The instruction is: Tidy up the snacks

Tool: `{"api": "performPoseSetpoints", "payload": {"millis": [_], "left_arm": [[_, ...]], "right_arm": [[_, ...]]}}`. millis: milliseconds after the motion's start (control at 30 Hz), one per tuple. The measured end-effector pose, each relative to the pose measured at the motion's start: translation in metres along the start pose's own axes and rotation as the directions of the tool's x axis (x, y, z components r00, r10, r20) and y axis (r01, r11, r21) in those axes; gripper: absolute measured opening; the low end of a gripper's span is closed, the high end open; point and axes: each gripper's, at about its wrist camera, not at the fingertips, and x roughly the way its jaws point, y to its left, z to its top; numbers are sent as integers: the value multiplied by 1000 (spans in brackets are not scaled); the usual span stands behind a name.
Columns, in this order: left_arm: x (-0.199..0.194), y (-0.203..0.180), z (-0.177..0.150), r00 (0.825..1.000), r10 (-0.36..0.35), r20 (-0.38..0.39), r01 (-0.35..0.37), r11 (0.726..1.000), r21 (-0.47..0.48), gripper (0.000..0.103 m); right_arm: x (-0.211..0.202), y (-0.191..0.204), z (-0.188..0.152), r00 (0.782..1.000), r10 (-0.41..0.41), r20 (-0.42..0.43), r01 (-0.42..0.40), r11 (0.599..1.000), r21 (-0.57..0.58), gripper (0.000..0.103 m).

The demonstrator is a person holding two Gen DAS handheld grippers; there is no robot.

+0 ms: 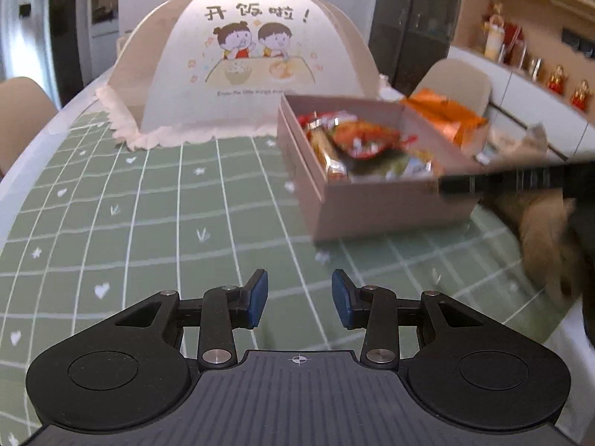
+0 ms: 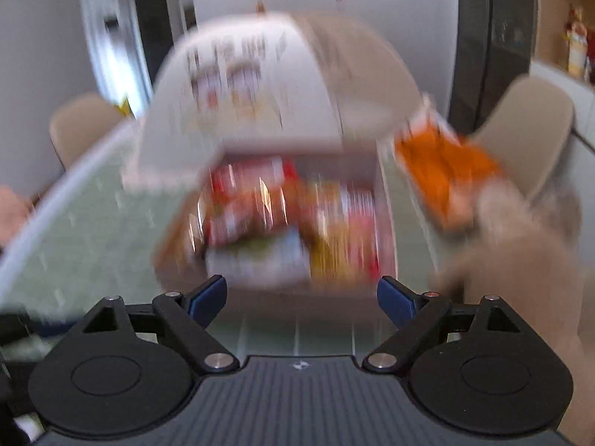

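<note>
Left gripper (image 1: 299, 299): jaws part-open, nothing between the pads, hovering over bare green checked tablecloth (image 1: 148, 223) near the table's front edge. Right gripper (image 2: 302, 299): jaws spread wide, empty; its view is heavily blurred.

Task's things: the snacks (image 1: 357, 141) lie heaped in an open pink box (image 1: 379, 212) toward the right side of the table, wrappers red, gold and green, jumbled. Orange packets (image 1: 442, 115) sit in a second, similar tray just beyond the box, toward the far right corner. From the right wrist view the box is directly ahead of the open jaws.

Judgement on the step: the right gripper seems to be approaching the box to pick a packet. Best to settle the hand first, choose one wrapper lying on top, take it by a flat edge or crimped end, and close gently; foil wrappers are likely slippery and crush easily. The left could steady the box wall if it slides.

Surface and room: a domed mesh food cover (image 1: 238, 70) with cartoon children stands toward the far edge. Beige chairs (image 1: 453, 81) around the table, open shelves (image 1: 528, 18) with ornaments at the right wall.
</note>
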Motion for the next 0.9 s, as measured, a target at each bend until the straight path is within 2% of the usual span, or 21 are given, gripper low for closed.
{"api": "performPoseSetpoints", "payload": {"millis": [67,167,233,367,467,633,800,900], "left_arm": [[6,-3,-9,1000,12,-19,-12,1000,-17,42],[14,-9,-23,998,15,-60,-17,999,-27,42],[14,-16,-30,999,43,-25,-43,999,9,43],[18,-24,-36,997,74,29,-75,996,49,46],[21,-28,-39,994,83,71,-86,995,42,47],[23,-38,-40,987,122,102,-127,991,43,46],[25,-35,-39,990,99,104,-103,994,33,46],[25,-35,-39,990,95,108,-99,995,33,46]], "right_arm": [[7,3,-27,998,-6,-64,7,1000,15,89],[10,9,-54,995,-14,-94,17,999,32,89],[12,12,-64,995,-25,-97,28,999,29,90],[12,21,-76,996,-73,-48,72,997,-27,92],[15,15,-80,995,-95,-29,96,995,17,103],[14,13,-82,994,-105,9,104,994,18,103],[16,15,-88,991,-113,75,112,993,23,103],[16,15,-89,990,-113,86,112,993,25,103]]}}
